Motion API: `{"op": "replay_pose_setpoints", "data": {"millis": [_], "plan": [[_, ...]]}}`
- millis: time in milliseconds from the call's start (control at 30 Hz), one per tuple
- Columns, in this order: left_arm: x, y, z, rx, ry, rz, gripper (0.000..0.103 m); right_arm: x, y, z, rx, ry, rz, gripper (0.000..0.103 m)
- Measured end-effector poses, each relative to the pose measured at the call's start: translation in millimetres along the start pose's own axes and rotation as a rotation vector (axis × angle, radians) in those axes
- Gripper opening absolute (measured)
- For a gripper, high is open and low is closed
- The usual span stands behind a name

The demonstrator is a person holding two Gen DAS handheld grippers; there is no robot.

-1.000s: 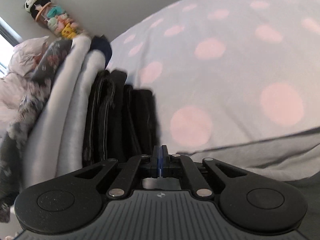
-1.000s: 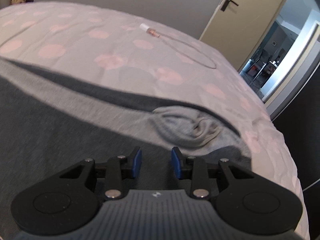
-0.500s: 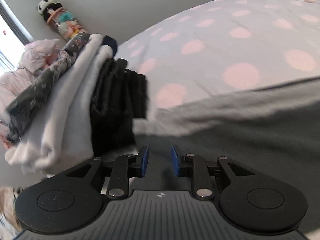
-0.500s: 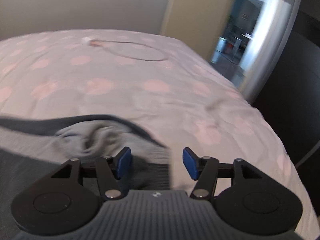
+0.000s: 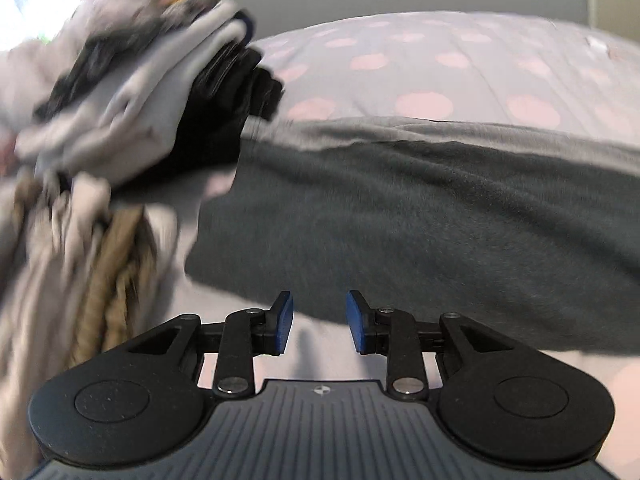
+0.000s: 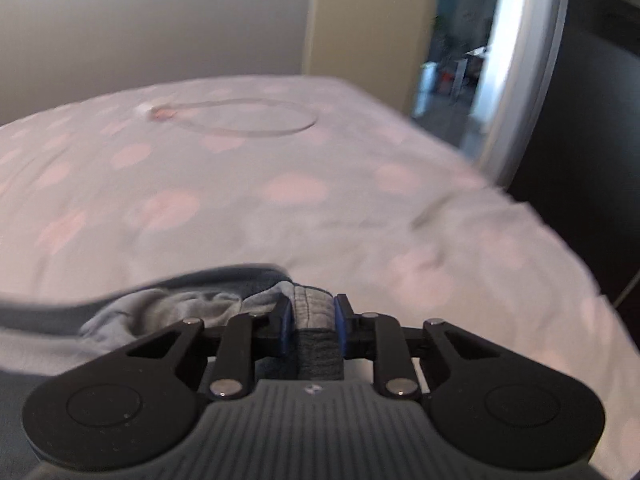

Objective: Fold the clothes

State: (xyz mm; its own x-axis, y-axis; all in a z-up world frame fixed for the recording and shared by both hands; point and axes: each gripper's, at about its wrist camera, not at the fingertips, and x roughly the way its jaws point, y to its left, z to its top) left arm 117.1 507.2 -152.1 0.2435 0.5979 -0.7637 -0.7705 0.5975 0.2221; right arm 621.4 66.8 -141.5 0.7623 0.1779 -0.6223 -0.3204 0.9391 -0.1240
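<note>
Jaws of the right gripper (image 6: 309,322) are closing on a bunched edge of the grey garment (image 5: 420,216), which is spread on the spotted bed (image 6: 248,184); those of the left gripper (image 5: 319,322) are opening, with nothing between them. A stack of folded clothes (image 5: 152,96) is seen alongside, so part is judged done; this garment remains unfolded. No writing can be read.

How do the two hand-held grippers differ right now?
The left hand-held gripper has nothing between its blue pads; the right hand-held gripper has grey garment fabric bunched between its pads. The left's jaws are opening just short of the garment's edge; the right's are closing on it. Both are black, with blue pads, above the dotted bedspread.
</note>
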Motion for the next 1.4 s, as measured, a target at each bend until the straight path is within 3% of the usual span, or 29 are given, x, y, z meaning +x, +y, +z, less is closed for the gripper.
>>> {"op": "replay_pose_setpoints", "data": {"millis": [167, 267, 300, 367, 467, 600, 767, 1033, 1167, 1267, 1400], "plan": [[-8.9, 10.7, -9.9, -0.142, 0.022, -0.057, 0.039, 25.3, 2.0, 5.9, 0.007, 0.055, -0.050, 0.024], [-3.3, 16.5, -12.3, -0.174, 0.034, -0.091, 0.041, 24.5, 4.8, 0.9, 0.003, 0.102, -0.045, 0.031], [-2.7, 19.4, -13.0, -0.183, 0.024, -0.092, 0.041, 18.6, 3.8, 0.0, -0.003, 0.093, -0.048, 0.033], [-2.2, 26.9, -15.8, -0.230, 0.015, -0.092, 0.052, 3.1, 0.0, -1.5, -0.010, 0.072, -0.064, 0.041], [0.2, 38.4, -20.4, -0.310, 0.029, -0.115, 0.053, -25.3, -4.7, -5.0, 0.019, 0.035, -0.075, 0.047], [2.6, 42.2, -28.3, -0.359, 0.074, -0.102, 0.053, -66.1, 14.0, -24.0, 0.034, 0.048, -0.005, 0.049], [1.8, 37.5, -38.4, -0.335, 0.114, -0.123, 0.053, -111.0, 79.6, -61.0, 0.024, 0.113, 0.133, 0.049], [1.1, 72.9, -47.0, -0.454, 0.138, -0.238, 0.054, -174.6, 220.5, -93.9, 0.124, 0.177, 0.392, 0.050], [3.0, 80.9, -51.3, -0.454, 0.108, -0.217, 0.054, -205.8, 282.4, -122.8, 0.124, 0.161, 0.501, 0.050], [6.6, 85.6, -51.8, -0.491, 0.100, -0.198, 0.054, -229.1, 320.2, -156.0, 0.029, 0.104, 0.522, 0.051], [9.7, 93.4, -50.3, -0.551, 0.093, -0.226, 0.054, -240.9, 347.3, -199.4, -0.129, 0.009, 0.423, 0.052]]}}
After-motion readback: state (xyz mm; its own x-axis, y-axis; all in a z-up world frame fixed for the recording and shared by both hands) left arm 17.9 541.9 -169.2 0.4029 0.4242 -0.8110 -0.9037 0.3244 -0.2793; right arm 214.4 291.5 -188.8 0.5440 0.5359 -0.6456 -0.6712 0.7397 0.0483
